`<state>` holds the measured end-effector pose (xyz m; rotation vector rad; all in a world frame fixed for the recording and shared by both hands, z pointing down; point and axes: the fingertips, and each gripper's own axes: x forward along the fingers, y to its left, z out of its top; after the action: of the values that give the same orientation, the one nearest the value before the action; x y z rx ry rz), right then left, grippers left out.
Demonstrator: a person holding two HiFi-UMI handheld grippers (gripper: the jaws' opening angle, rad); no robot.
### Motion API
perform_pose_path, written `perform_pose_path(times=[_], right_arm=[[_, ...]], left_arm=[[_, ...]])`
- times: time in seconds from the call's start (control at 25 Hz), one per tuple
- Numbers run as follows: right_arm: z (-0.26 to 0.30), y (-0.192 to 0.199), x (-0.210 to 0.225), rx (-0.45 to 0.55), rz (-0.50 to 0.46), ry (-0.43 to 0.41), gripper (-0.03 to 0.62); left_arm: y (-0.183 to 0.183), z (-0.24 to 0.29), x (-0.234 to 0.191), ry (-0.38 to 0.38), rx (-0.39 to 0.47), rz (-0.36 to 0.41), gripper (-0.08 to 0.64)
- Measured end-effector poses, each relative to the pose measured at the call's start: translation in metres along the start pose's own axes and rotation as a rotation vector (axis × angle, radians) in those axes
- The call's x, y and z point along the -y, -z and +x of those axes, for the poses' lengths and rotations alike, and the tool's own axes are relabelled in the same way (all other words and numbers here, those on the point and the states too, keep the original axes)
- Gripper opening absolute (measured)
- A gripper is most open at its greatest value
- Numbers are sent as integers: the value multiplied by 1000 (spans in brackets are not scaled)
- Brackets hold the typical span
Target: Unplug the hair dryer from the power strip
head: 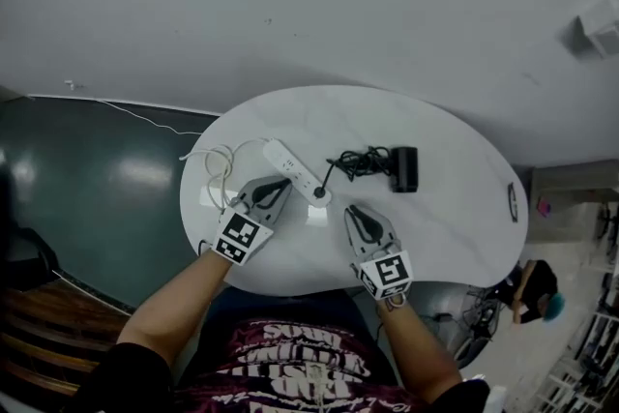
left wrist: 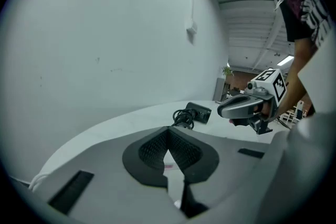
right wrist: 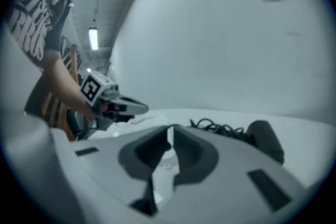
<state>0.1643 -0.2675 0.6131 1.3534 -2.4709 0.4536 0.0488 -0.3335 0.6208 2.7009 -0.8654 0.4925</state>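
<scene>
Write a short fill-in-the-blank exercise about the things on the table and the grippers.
1. The hair dryer is ___ in colour.
2. The power strip lies nearer to the ___ gripper than to the other one.
3. The left gripper holds ___ between its jaws.
Missing words: black; left; nothing.

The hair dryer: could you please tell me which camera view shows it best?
The head view: the hair dryer lies whole, its cord in sight. The left gripper view shows it small and distant; the right gripper view shows it blurred and partly hidden.
</scene>
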Motion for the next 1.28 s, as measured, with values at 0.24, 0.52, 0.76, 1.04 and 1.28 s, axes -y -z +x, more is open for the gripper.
perform_pose_path(times=[0.24, 0.52, 0.76, 1.04, 1.28], right_arm=[[-17, -50, -14, 89, -56, 49, 40], [-15, -63, -47, 87, -62, 30, 40], [-17, -71, -57, 89, 3, 92, 40], [-37, -72, -75, 87, 39, 166, 40], [-56, -54, -85, 48, 80, 208, 40]], left_arm=[[-32, -81, 1, -175, 127, -32, 17], [-86, -109, 5, -131, 204, 30, 17], [-115, -125, -1, -80, 265, 64, 18], [-103, -129, 6, 2, 265, 82, 17], [-93, -111, 22, 51, 232, 93, 17]])
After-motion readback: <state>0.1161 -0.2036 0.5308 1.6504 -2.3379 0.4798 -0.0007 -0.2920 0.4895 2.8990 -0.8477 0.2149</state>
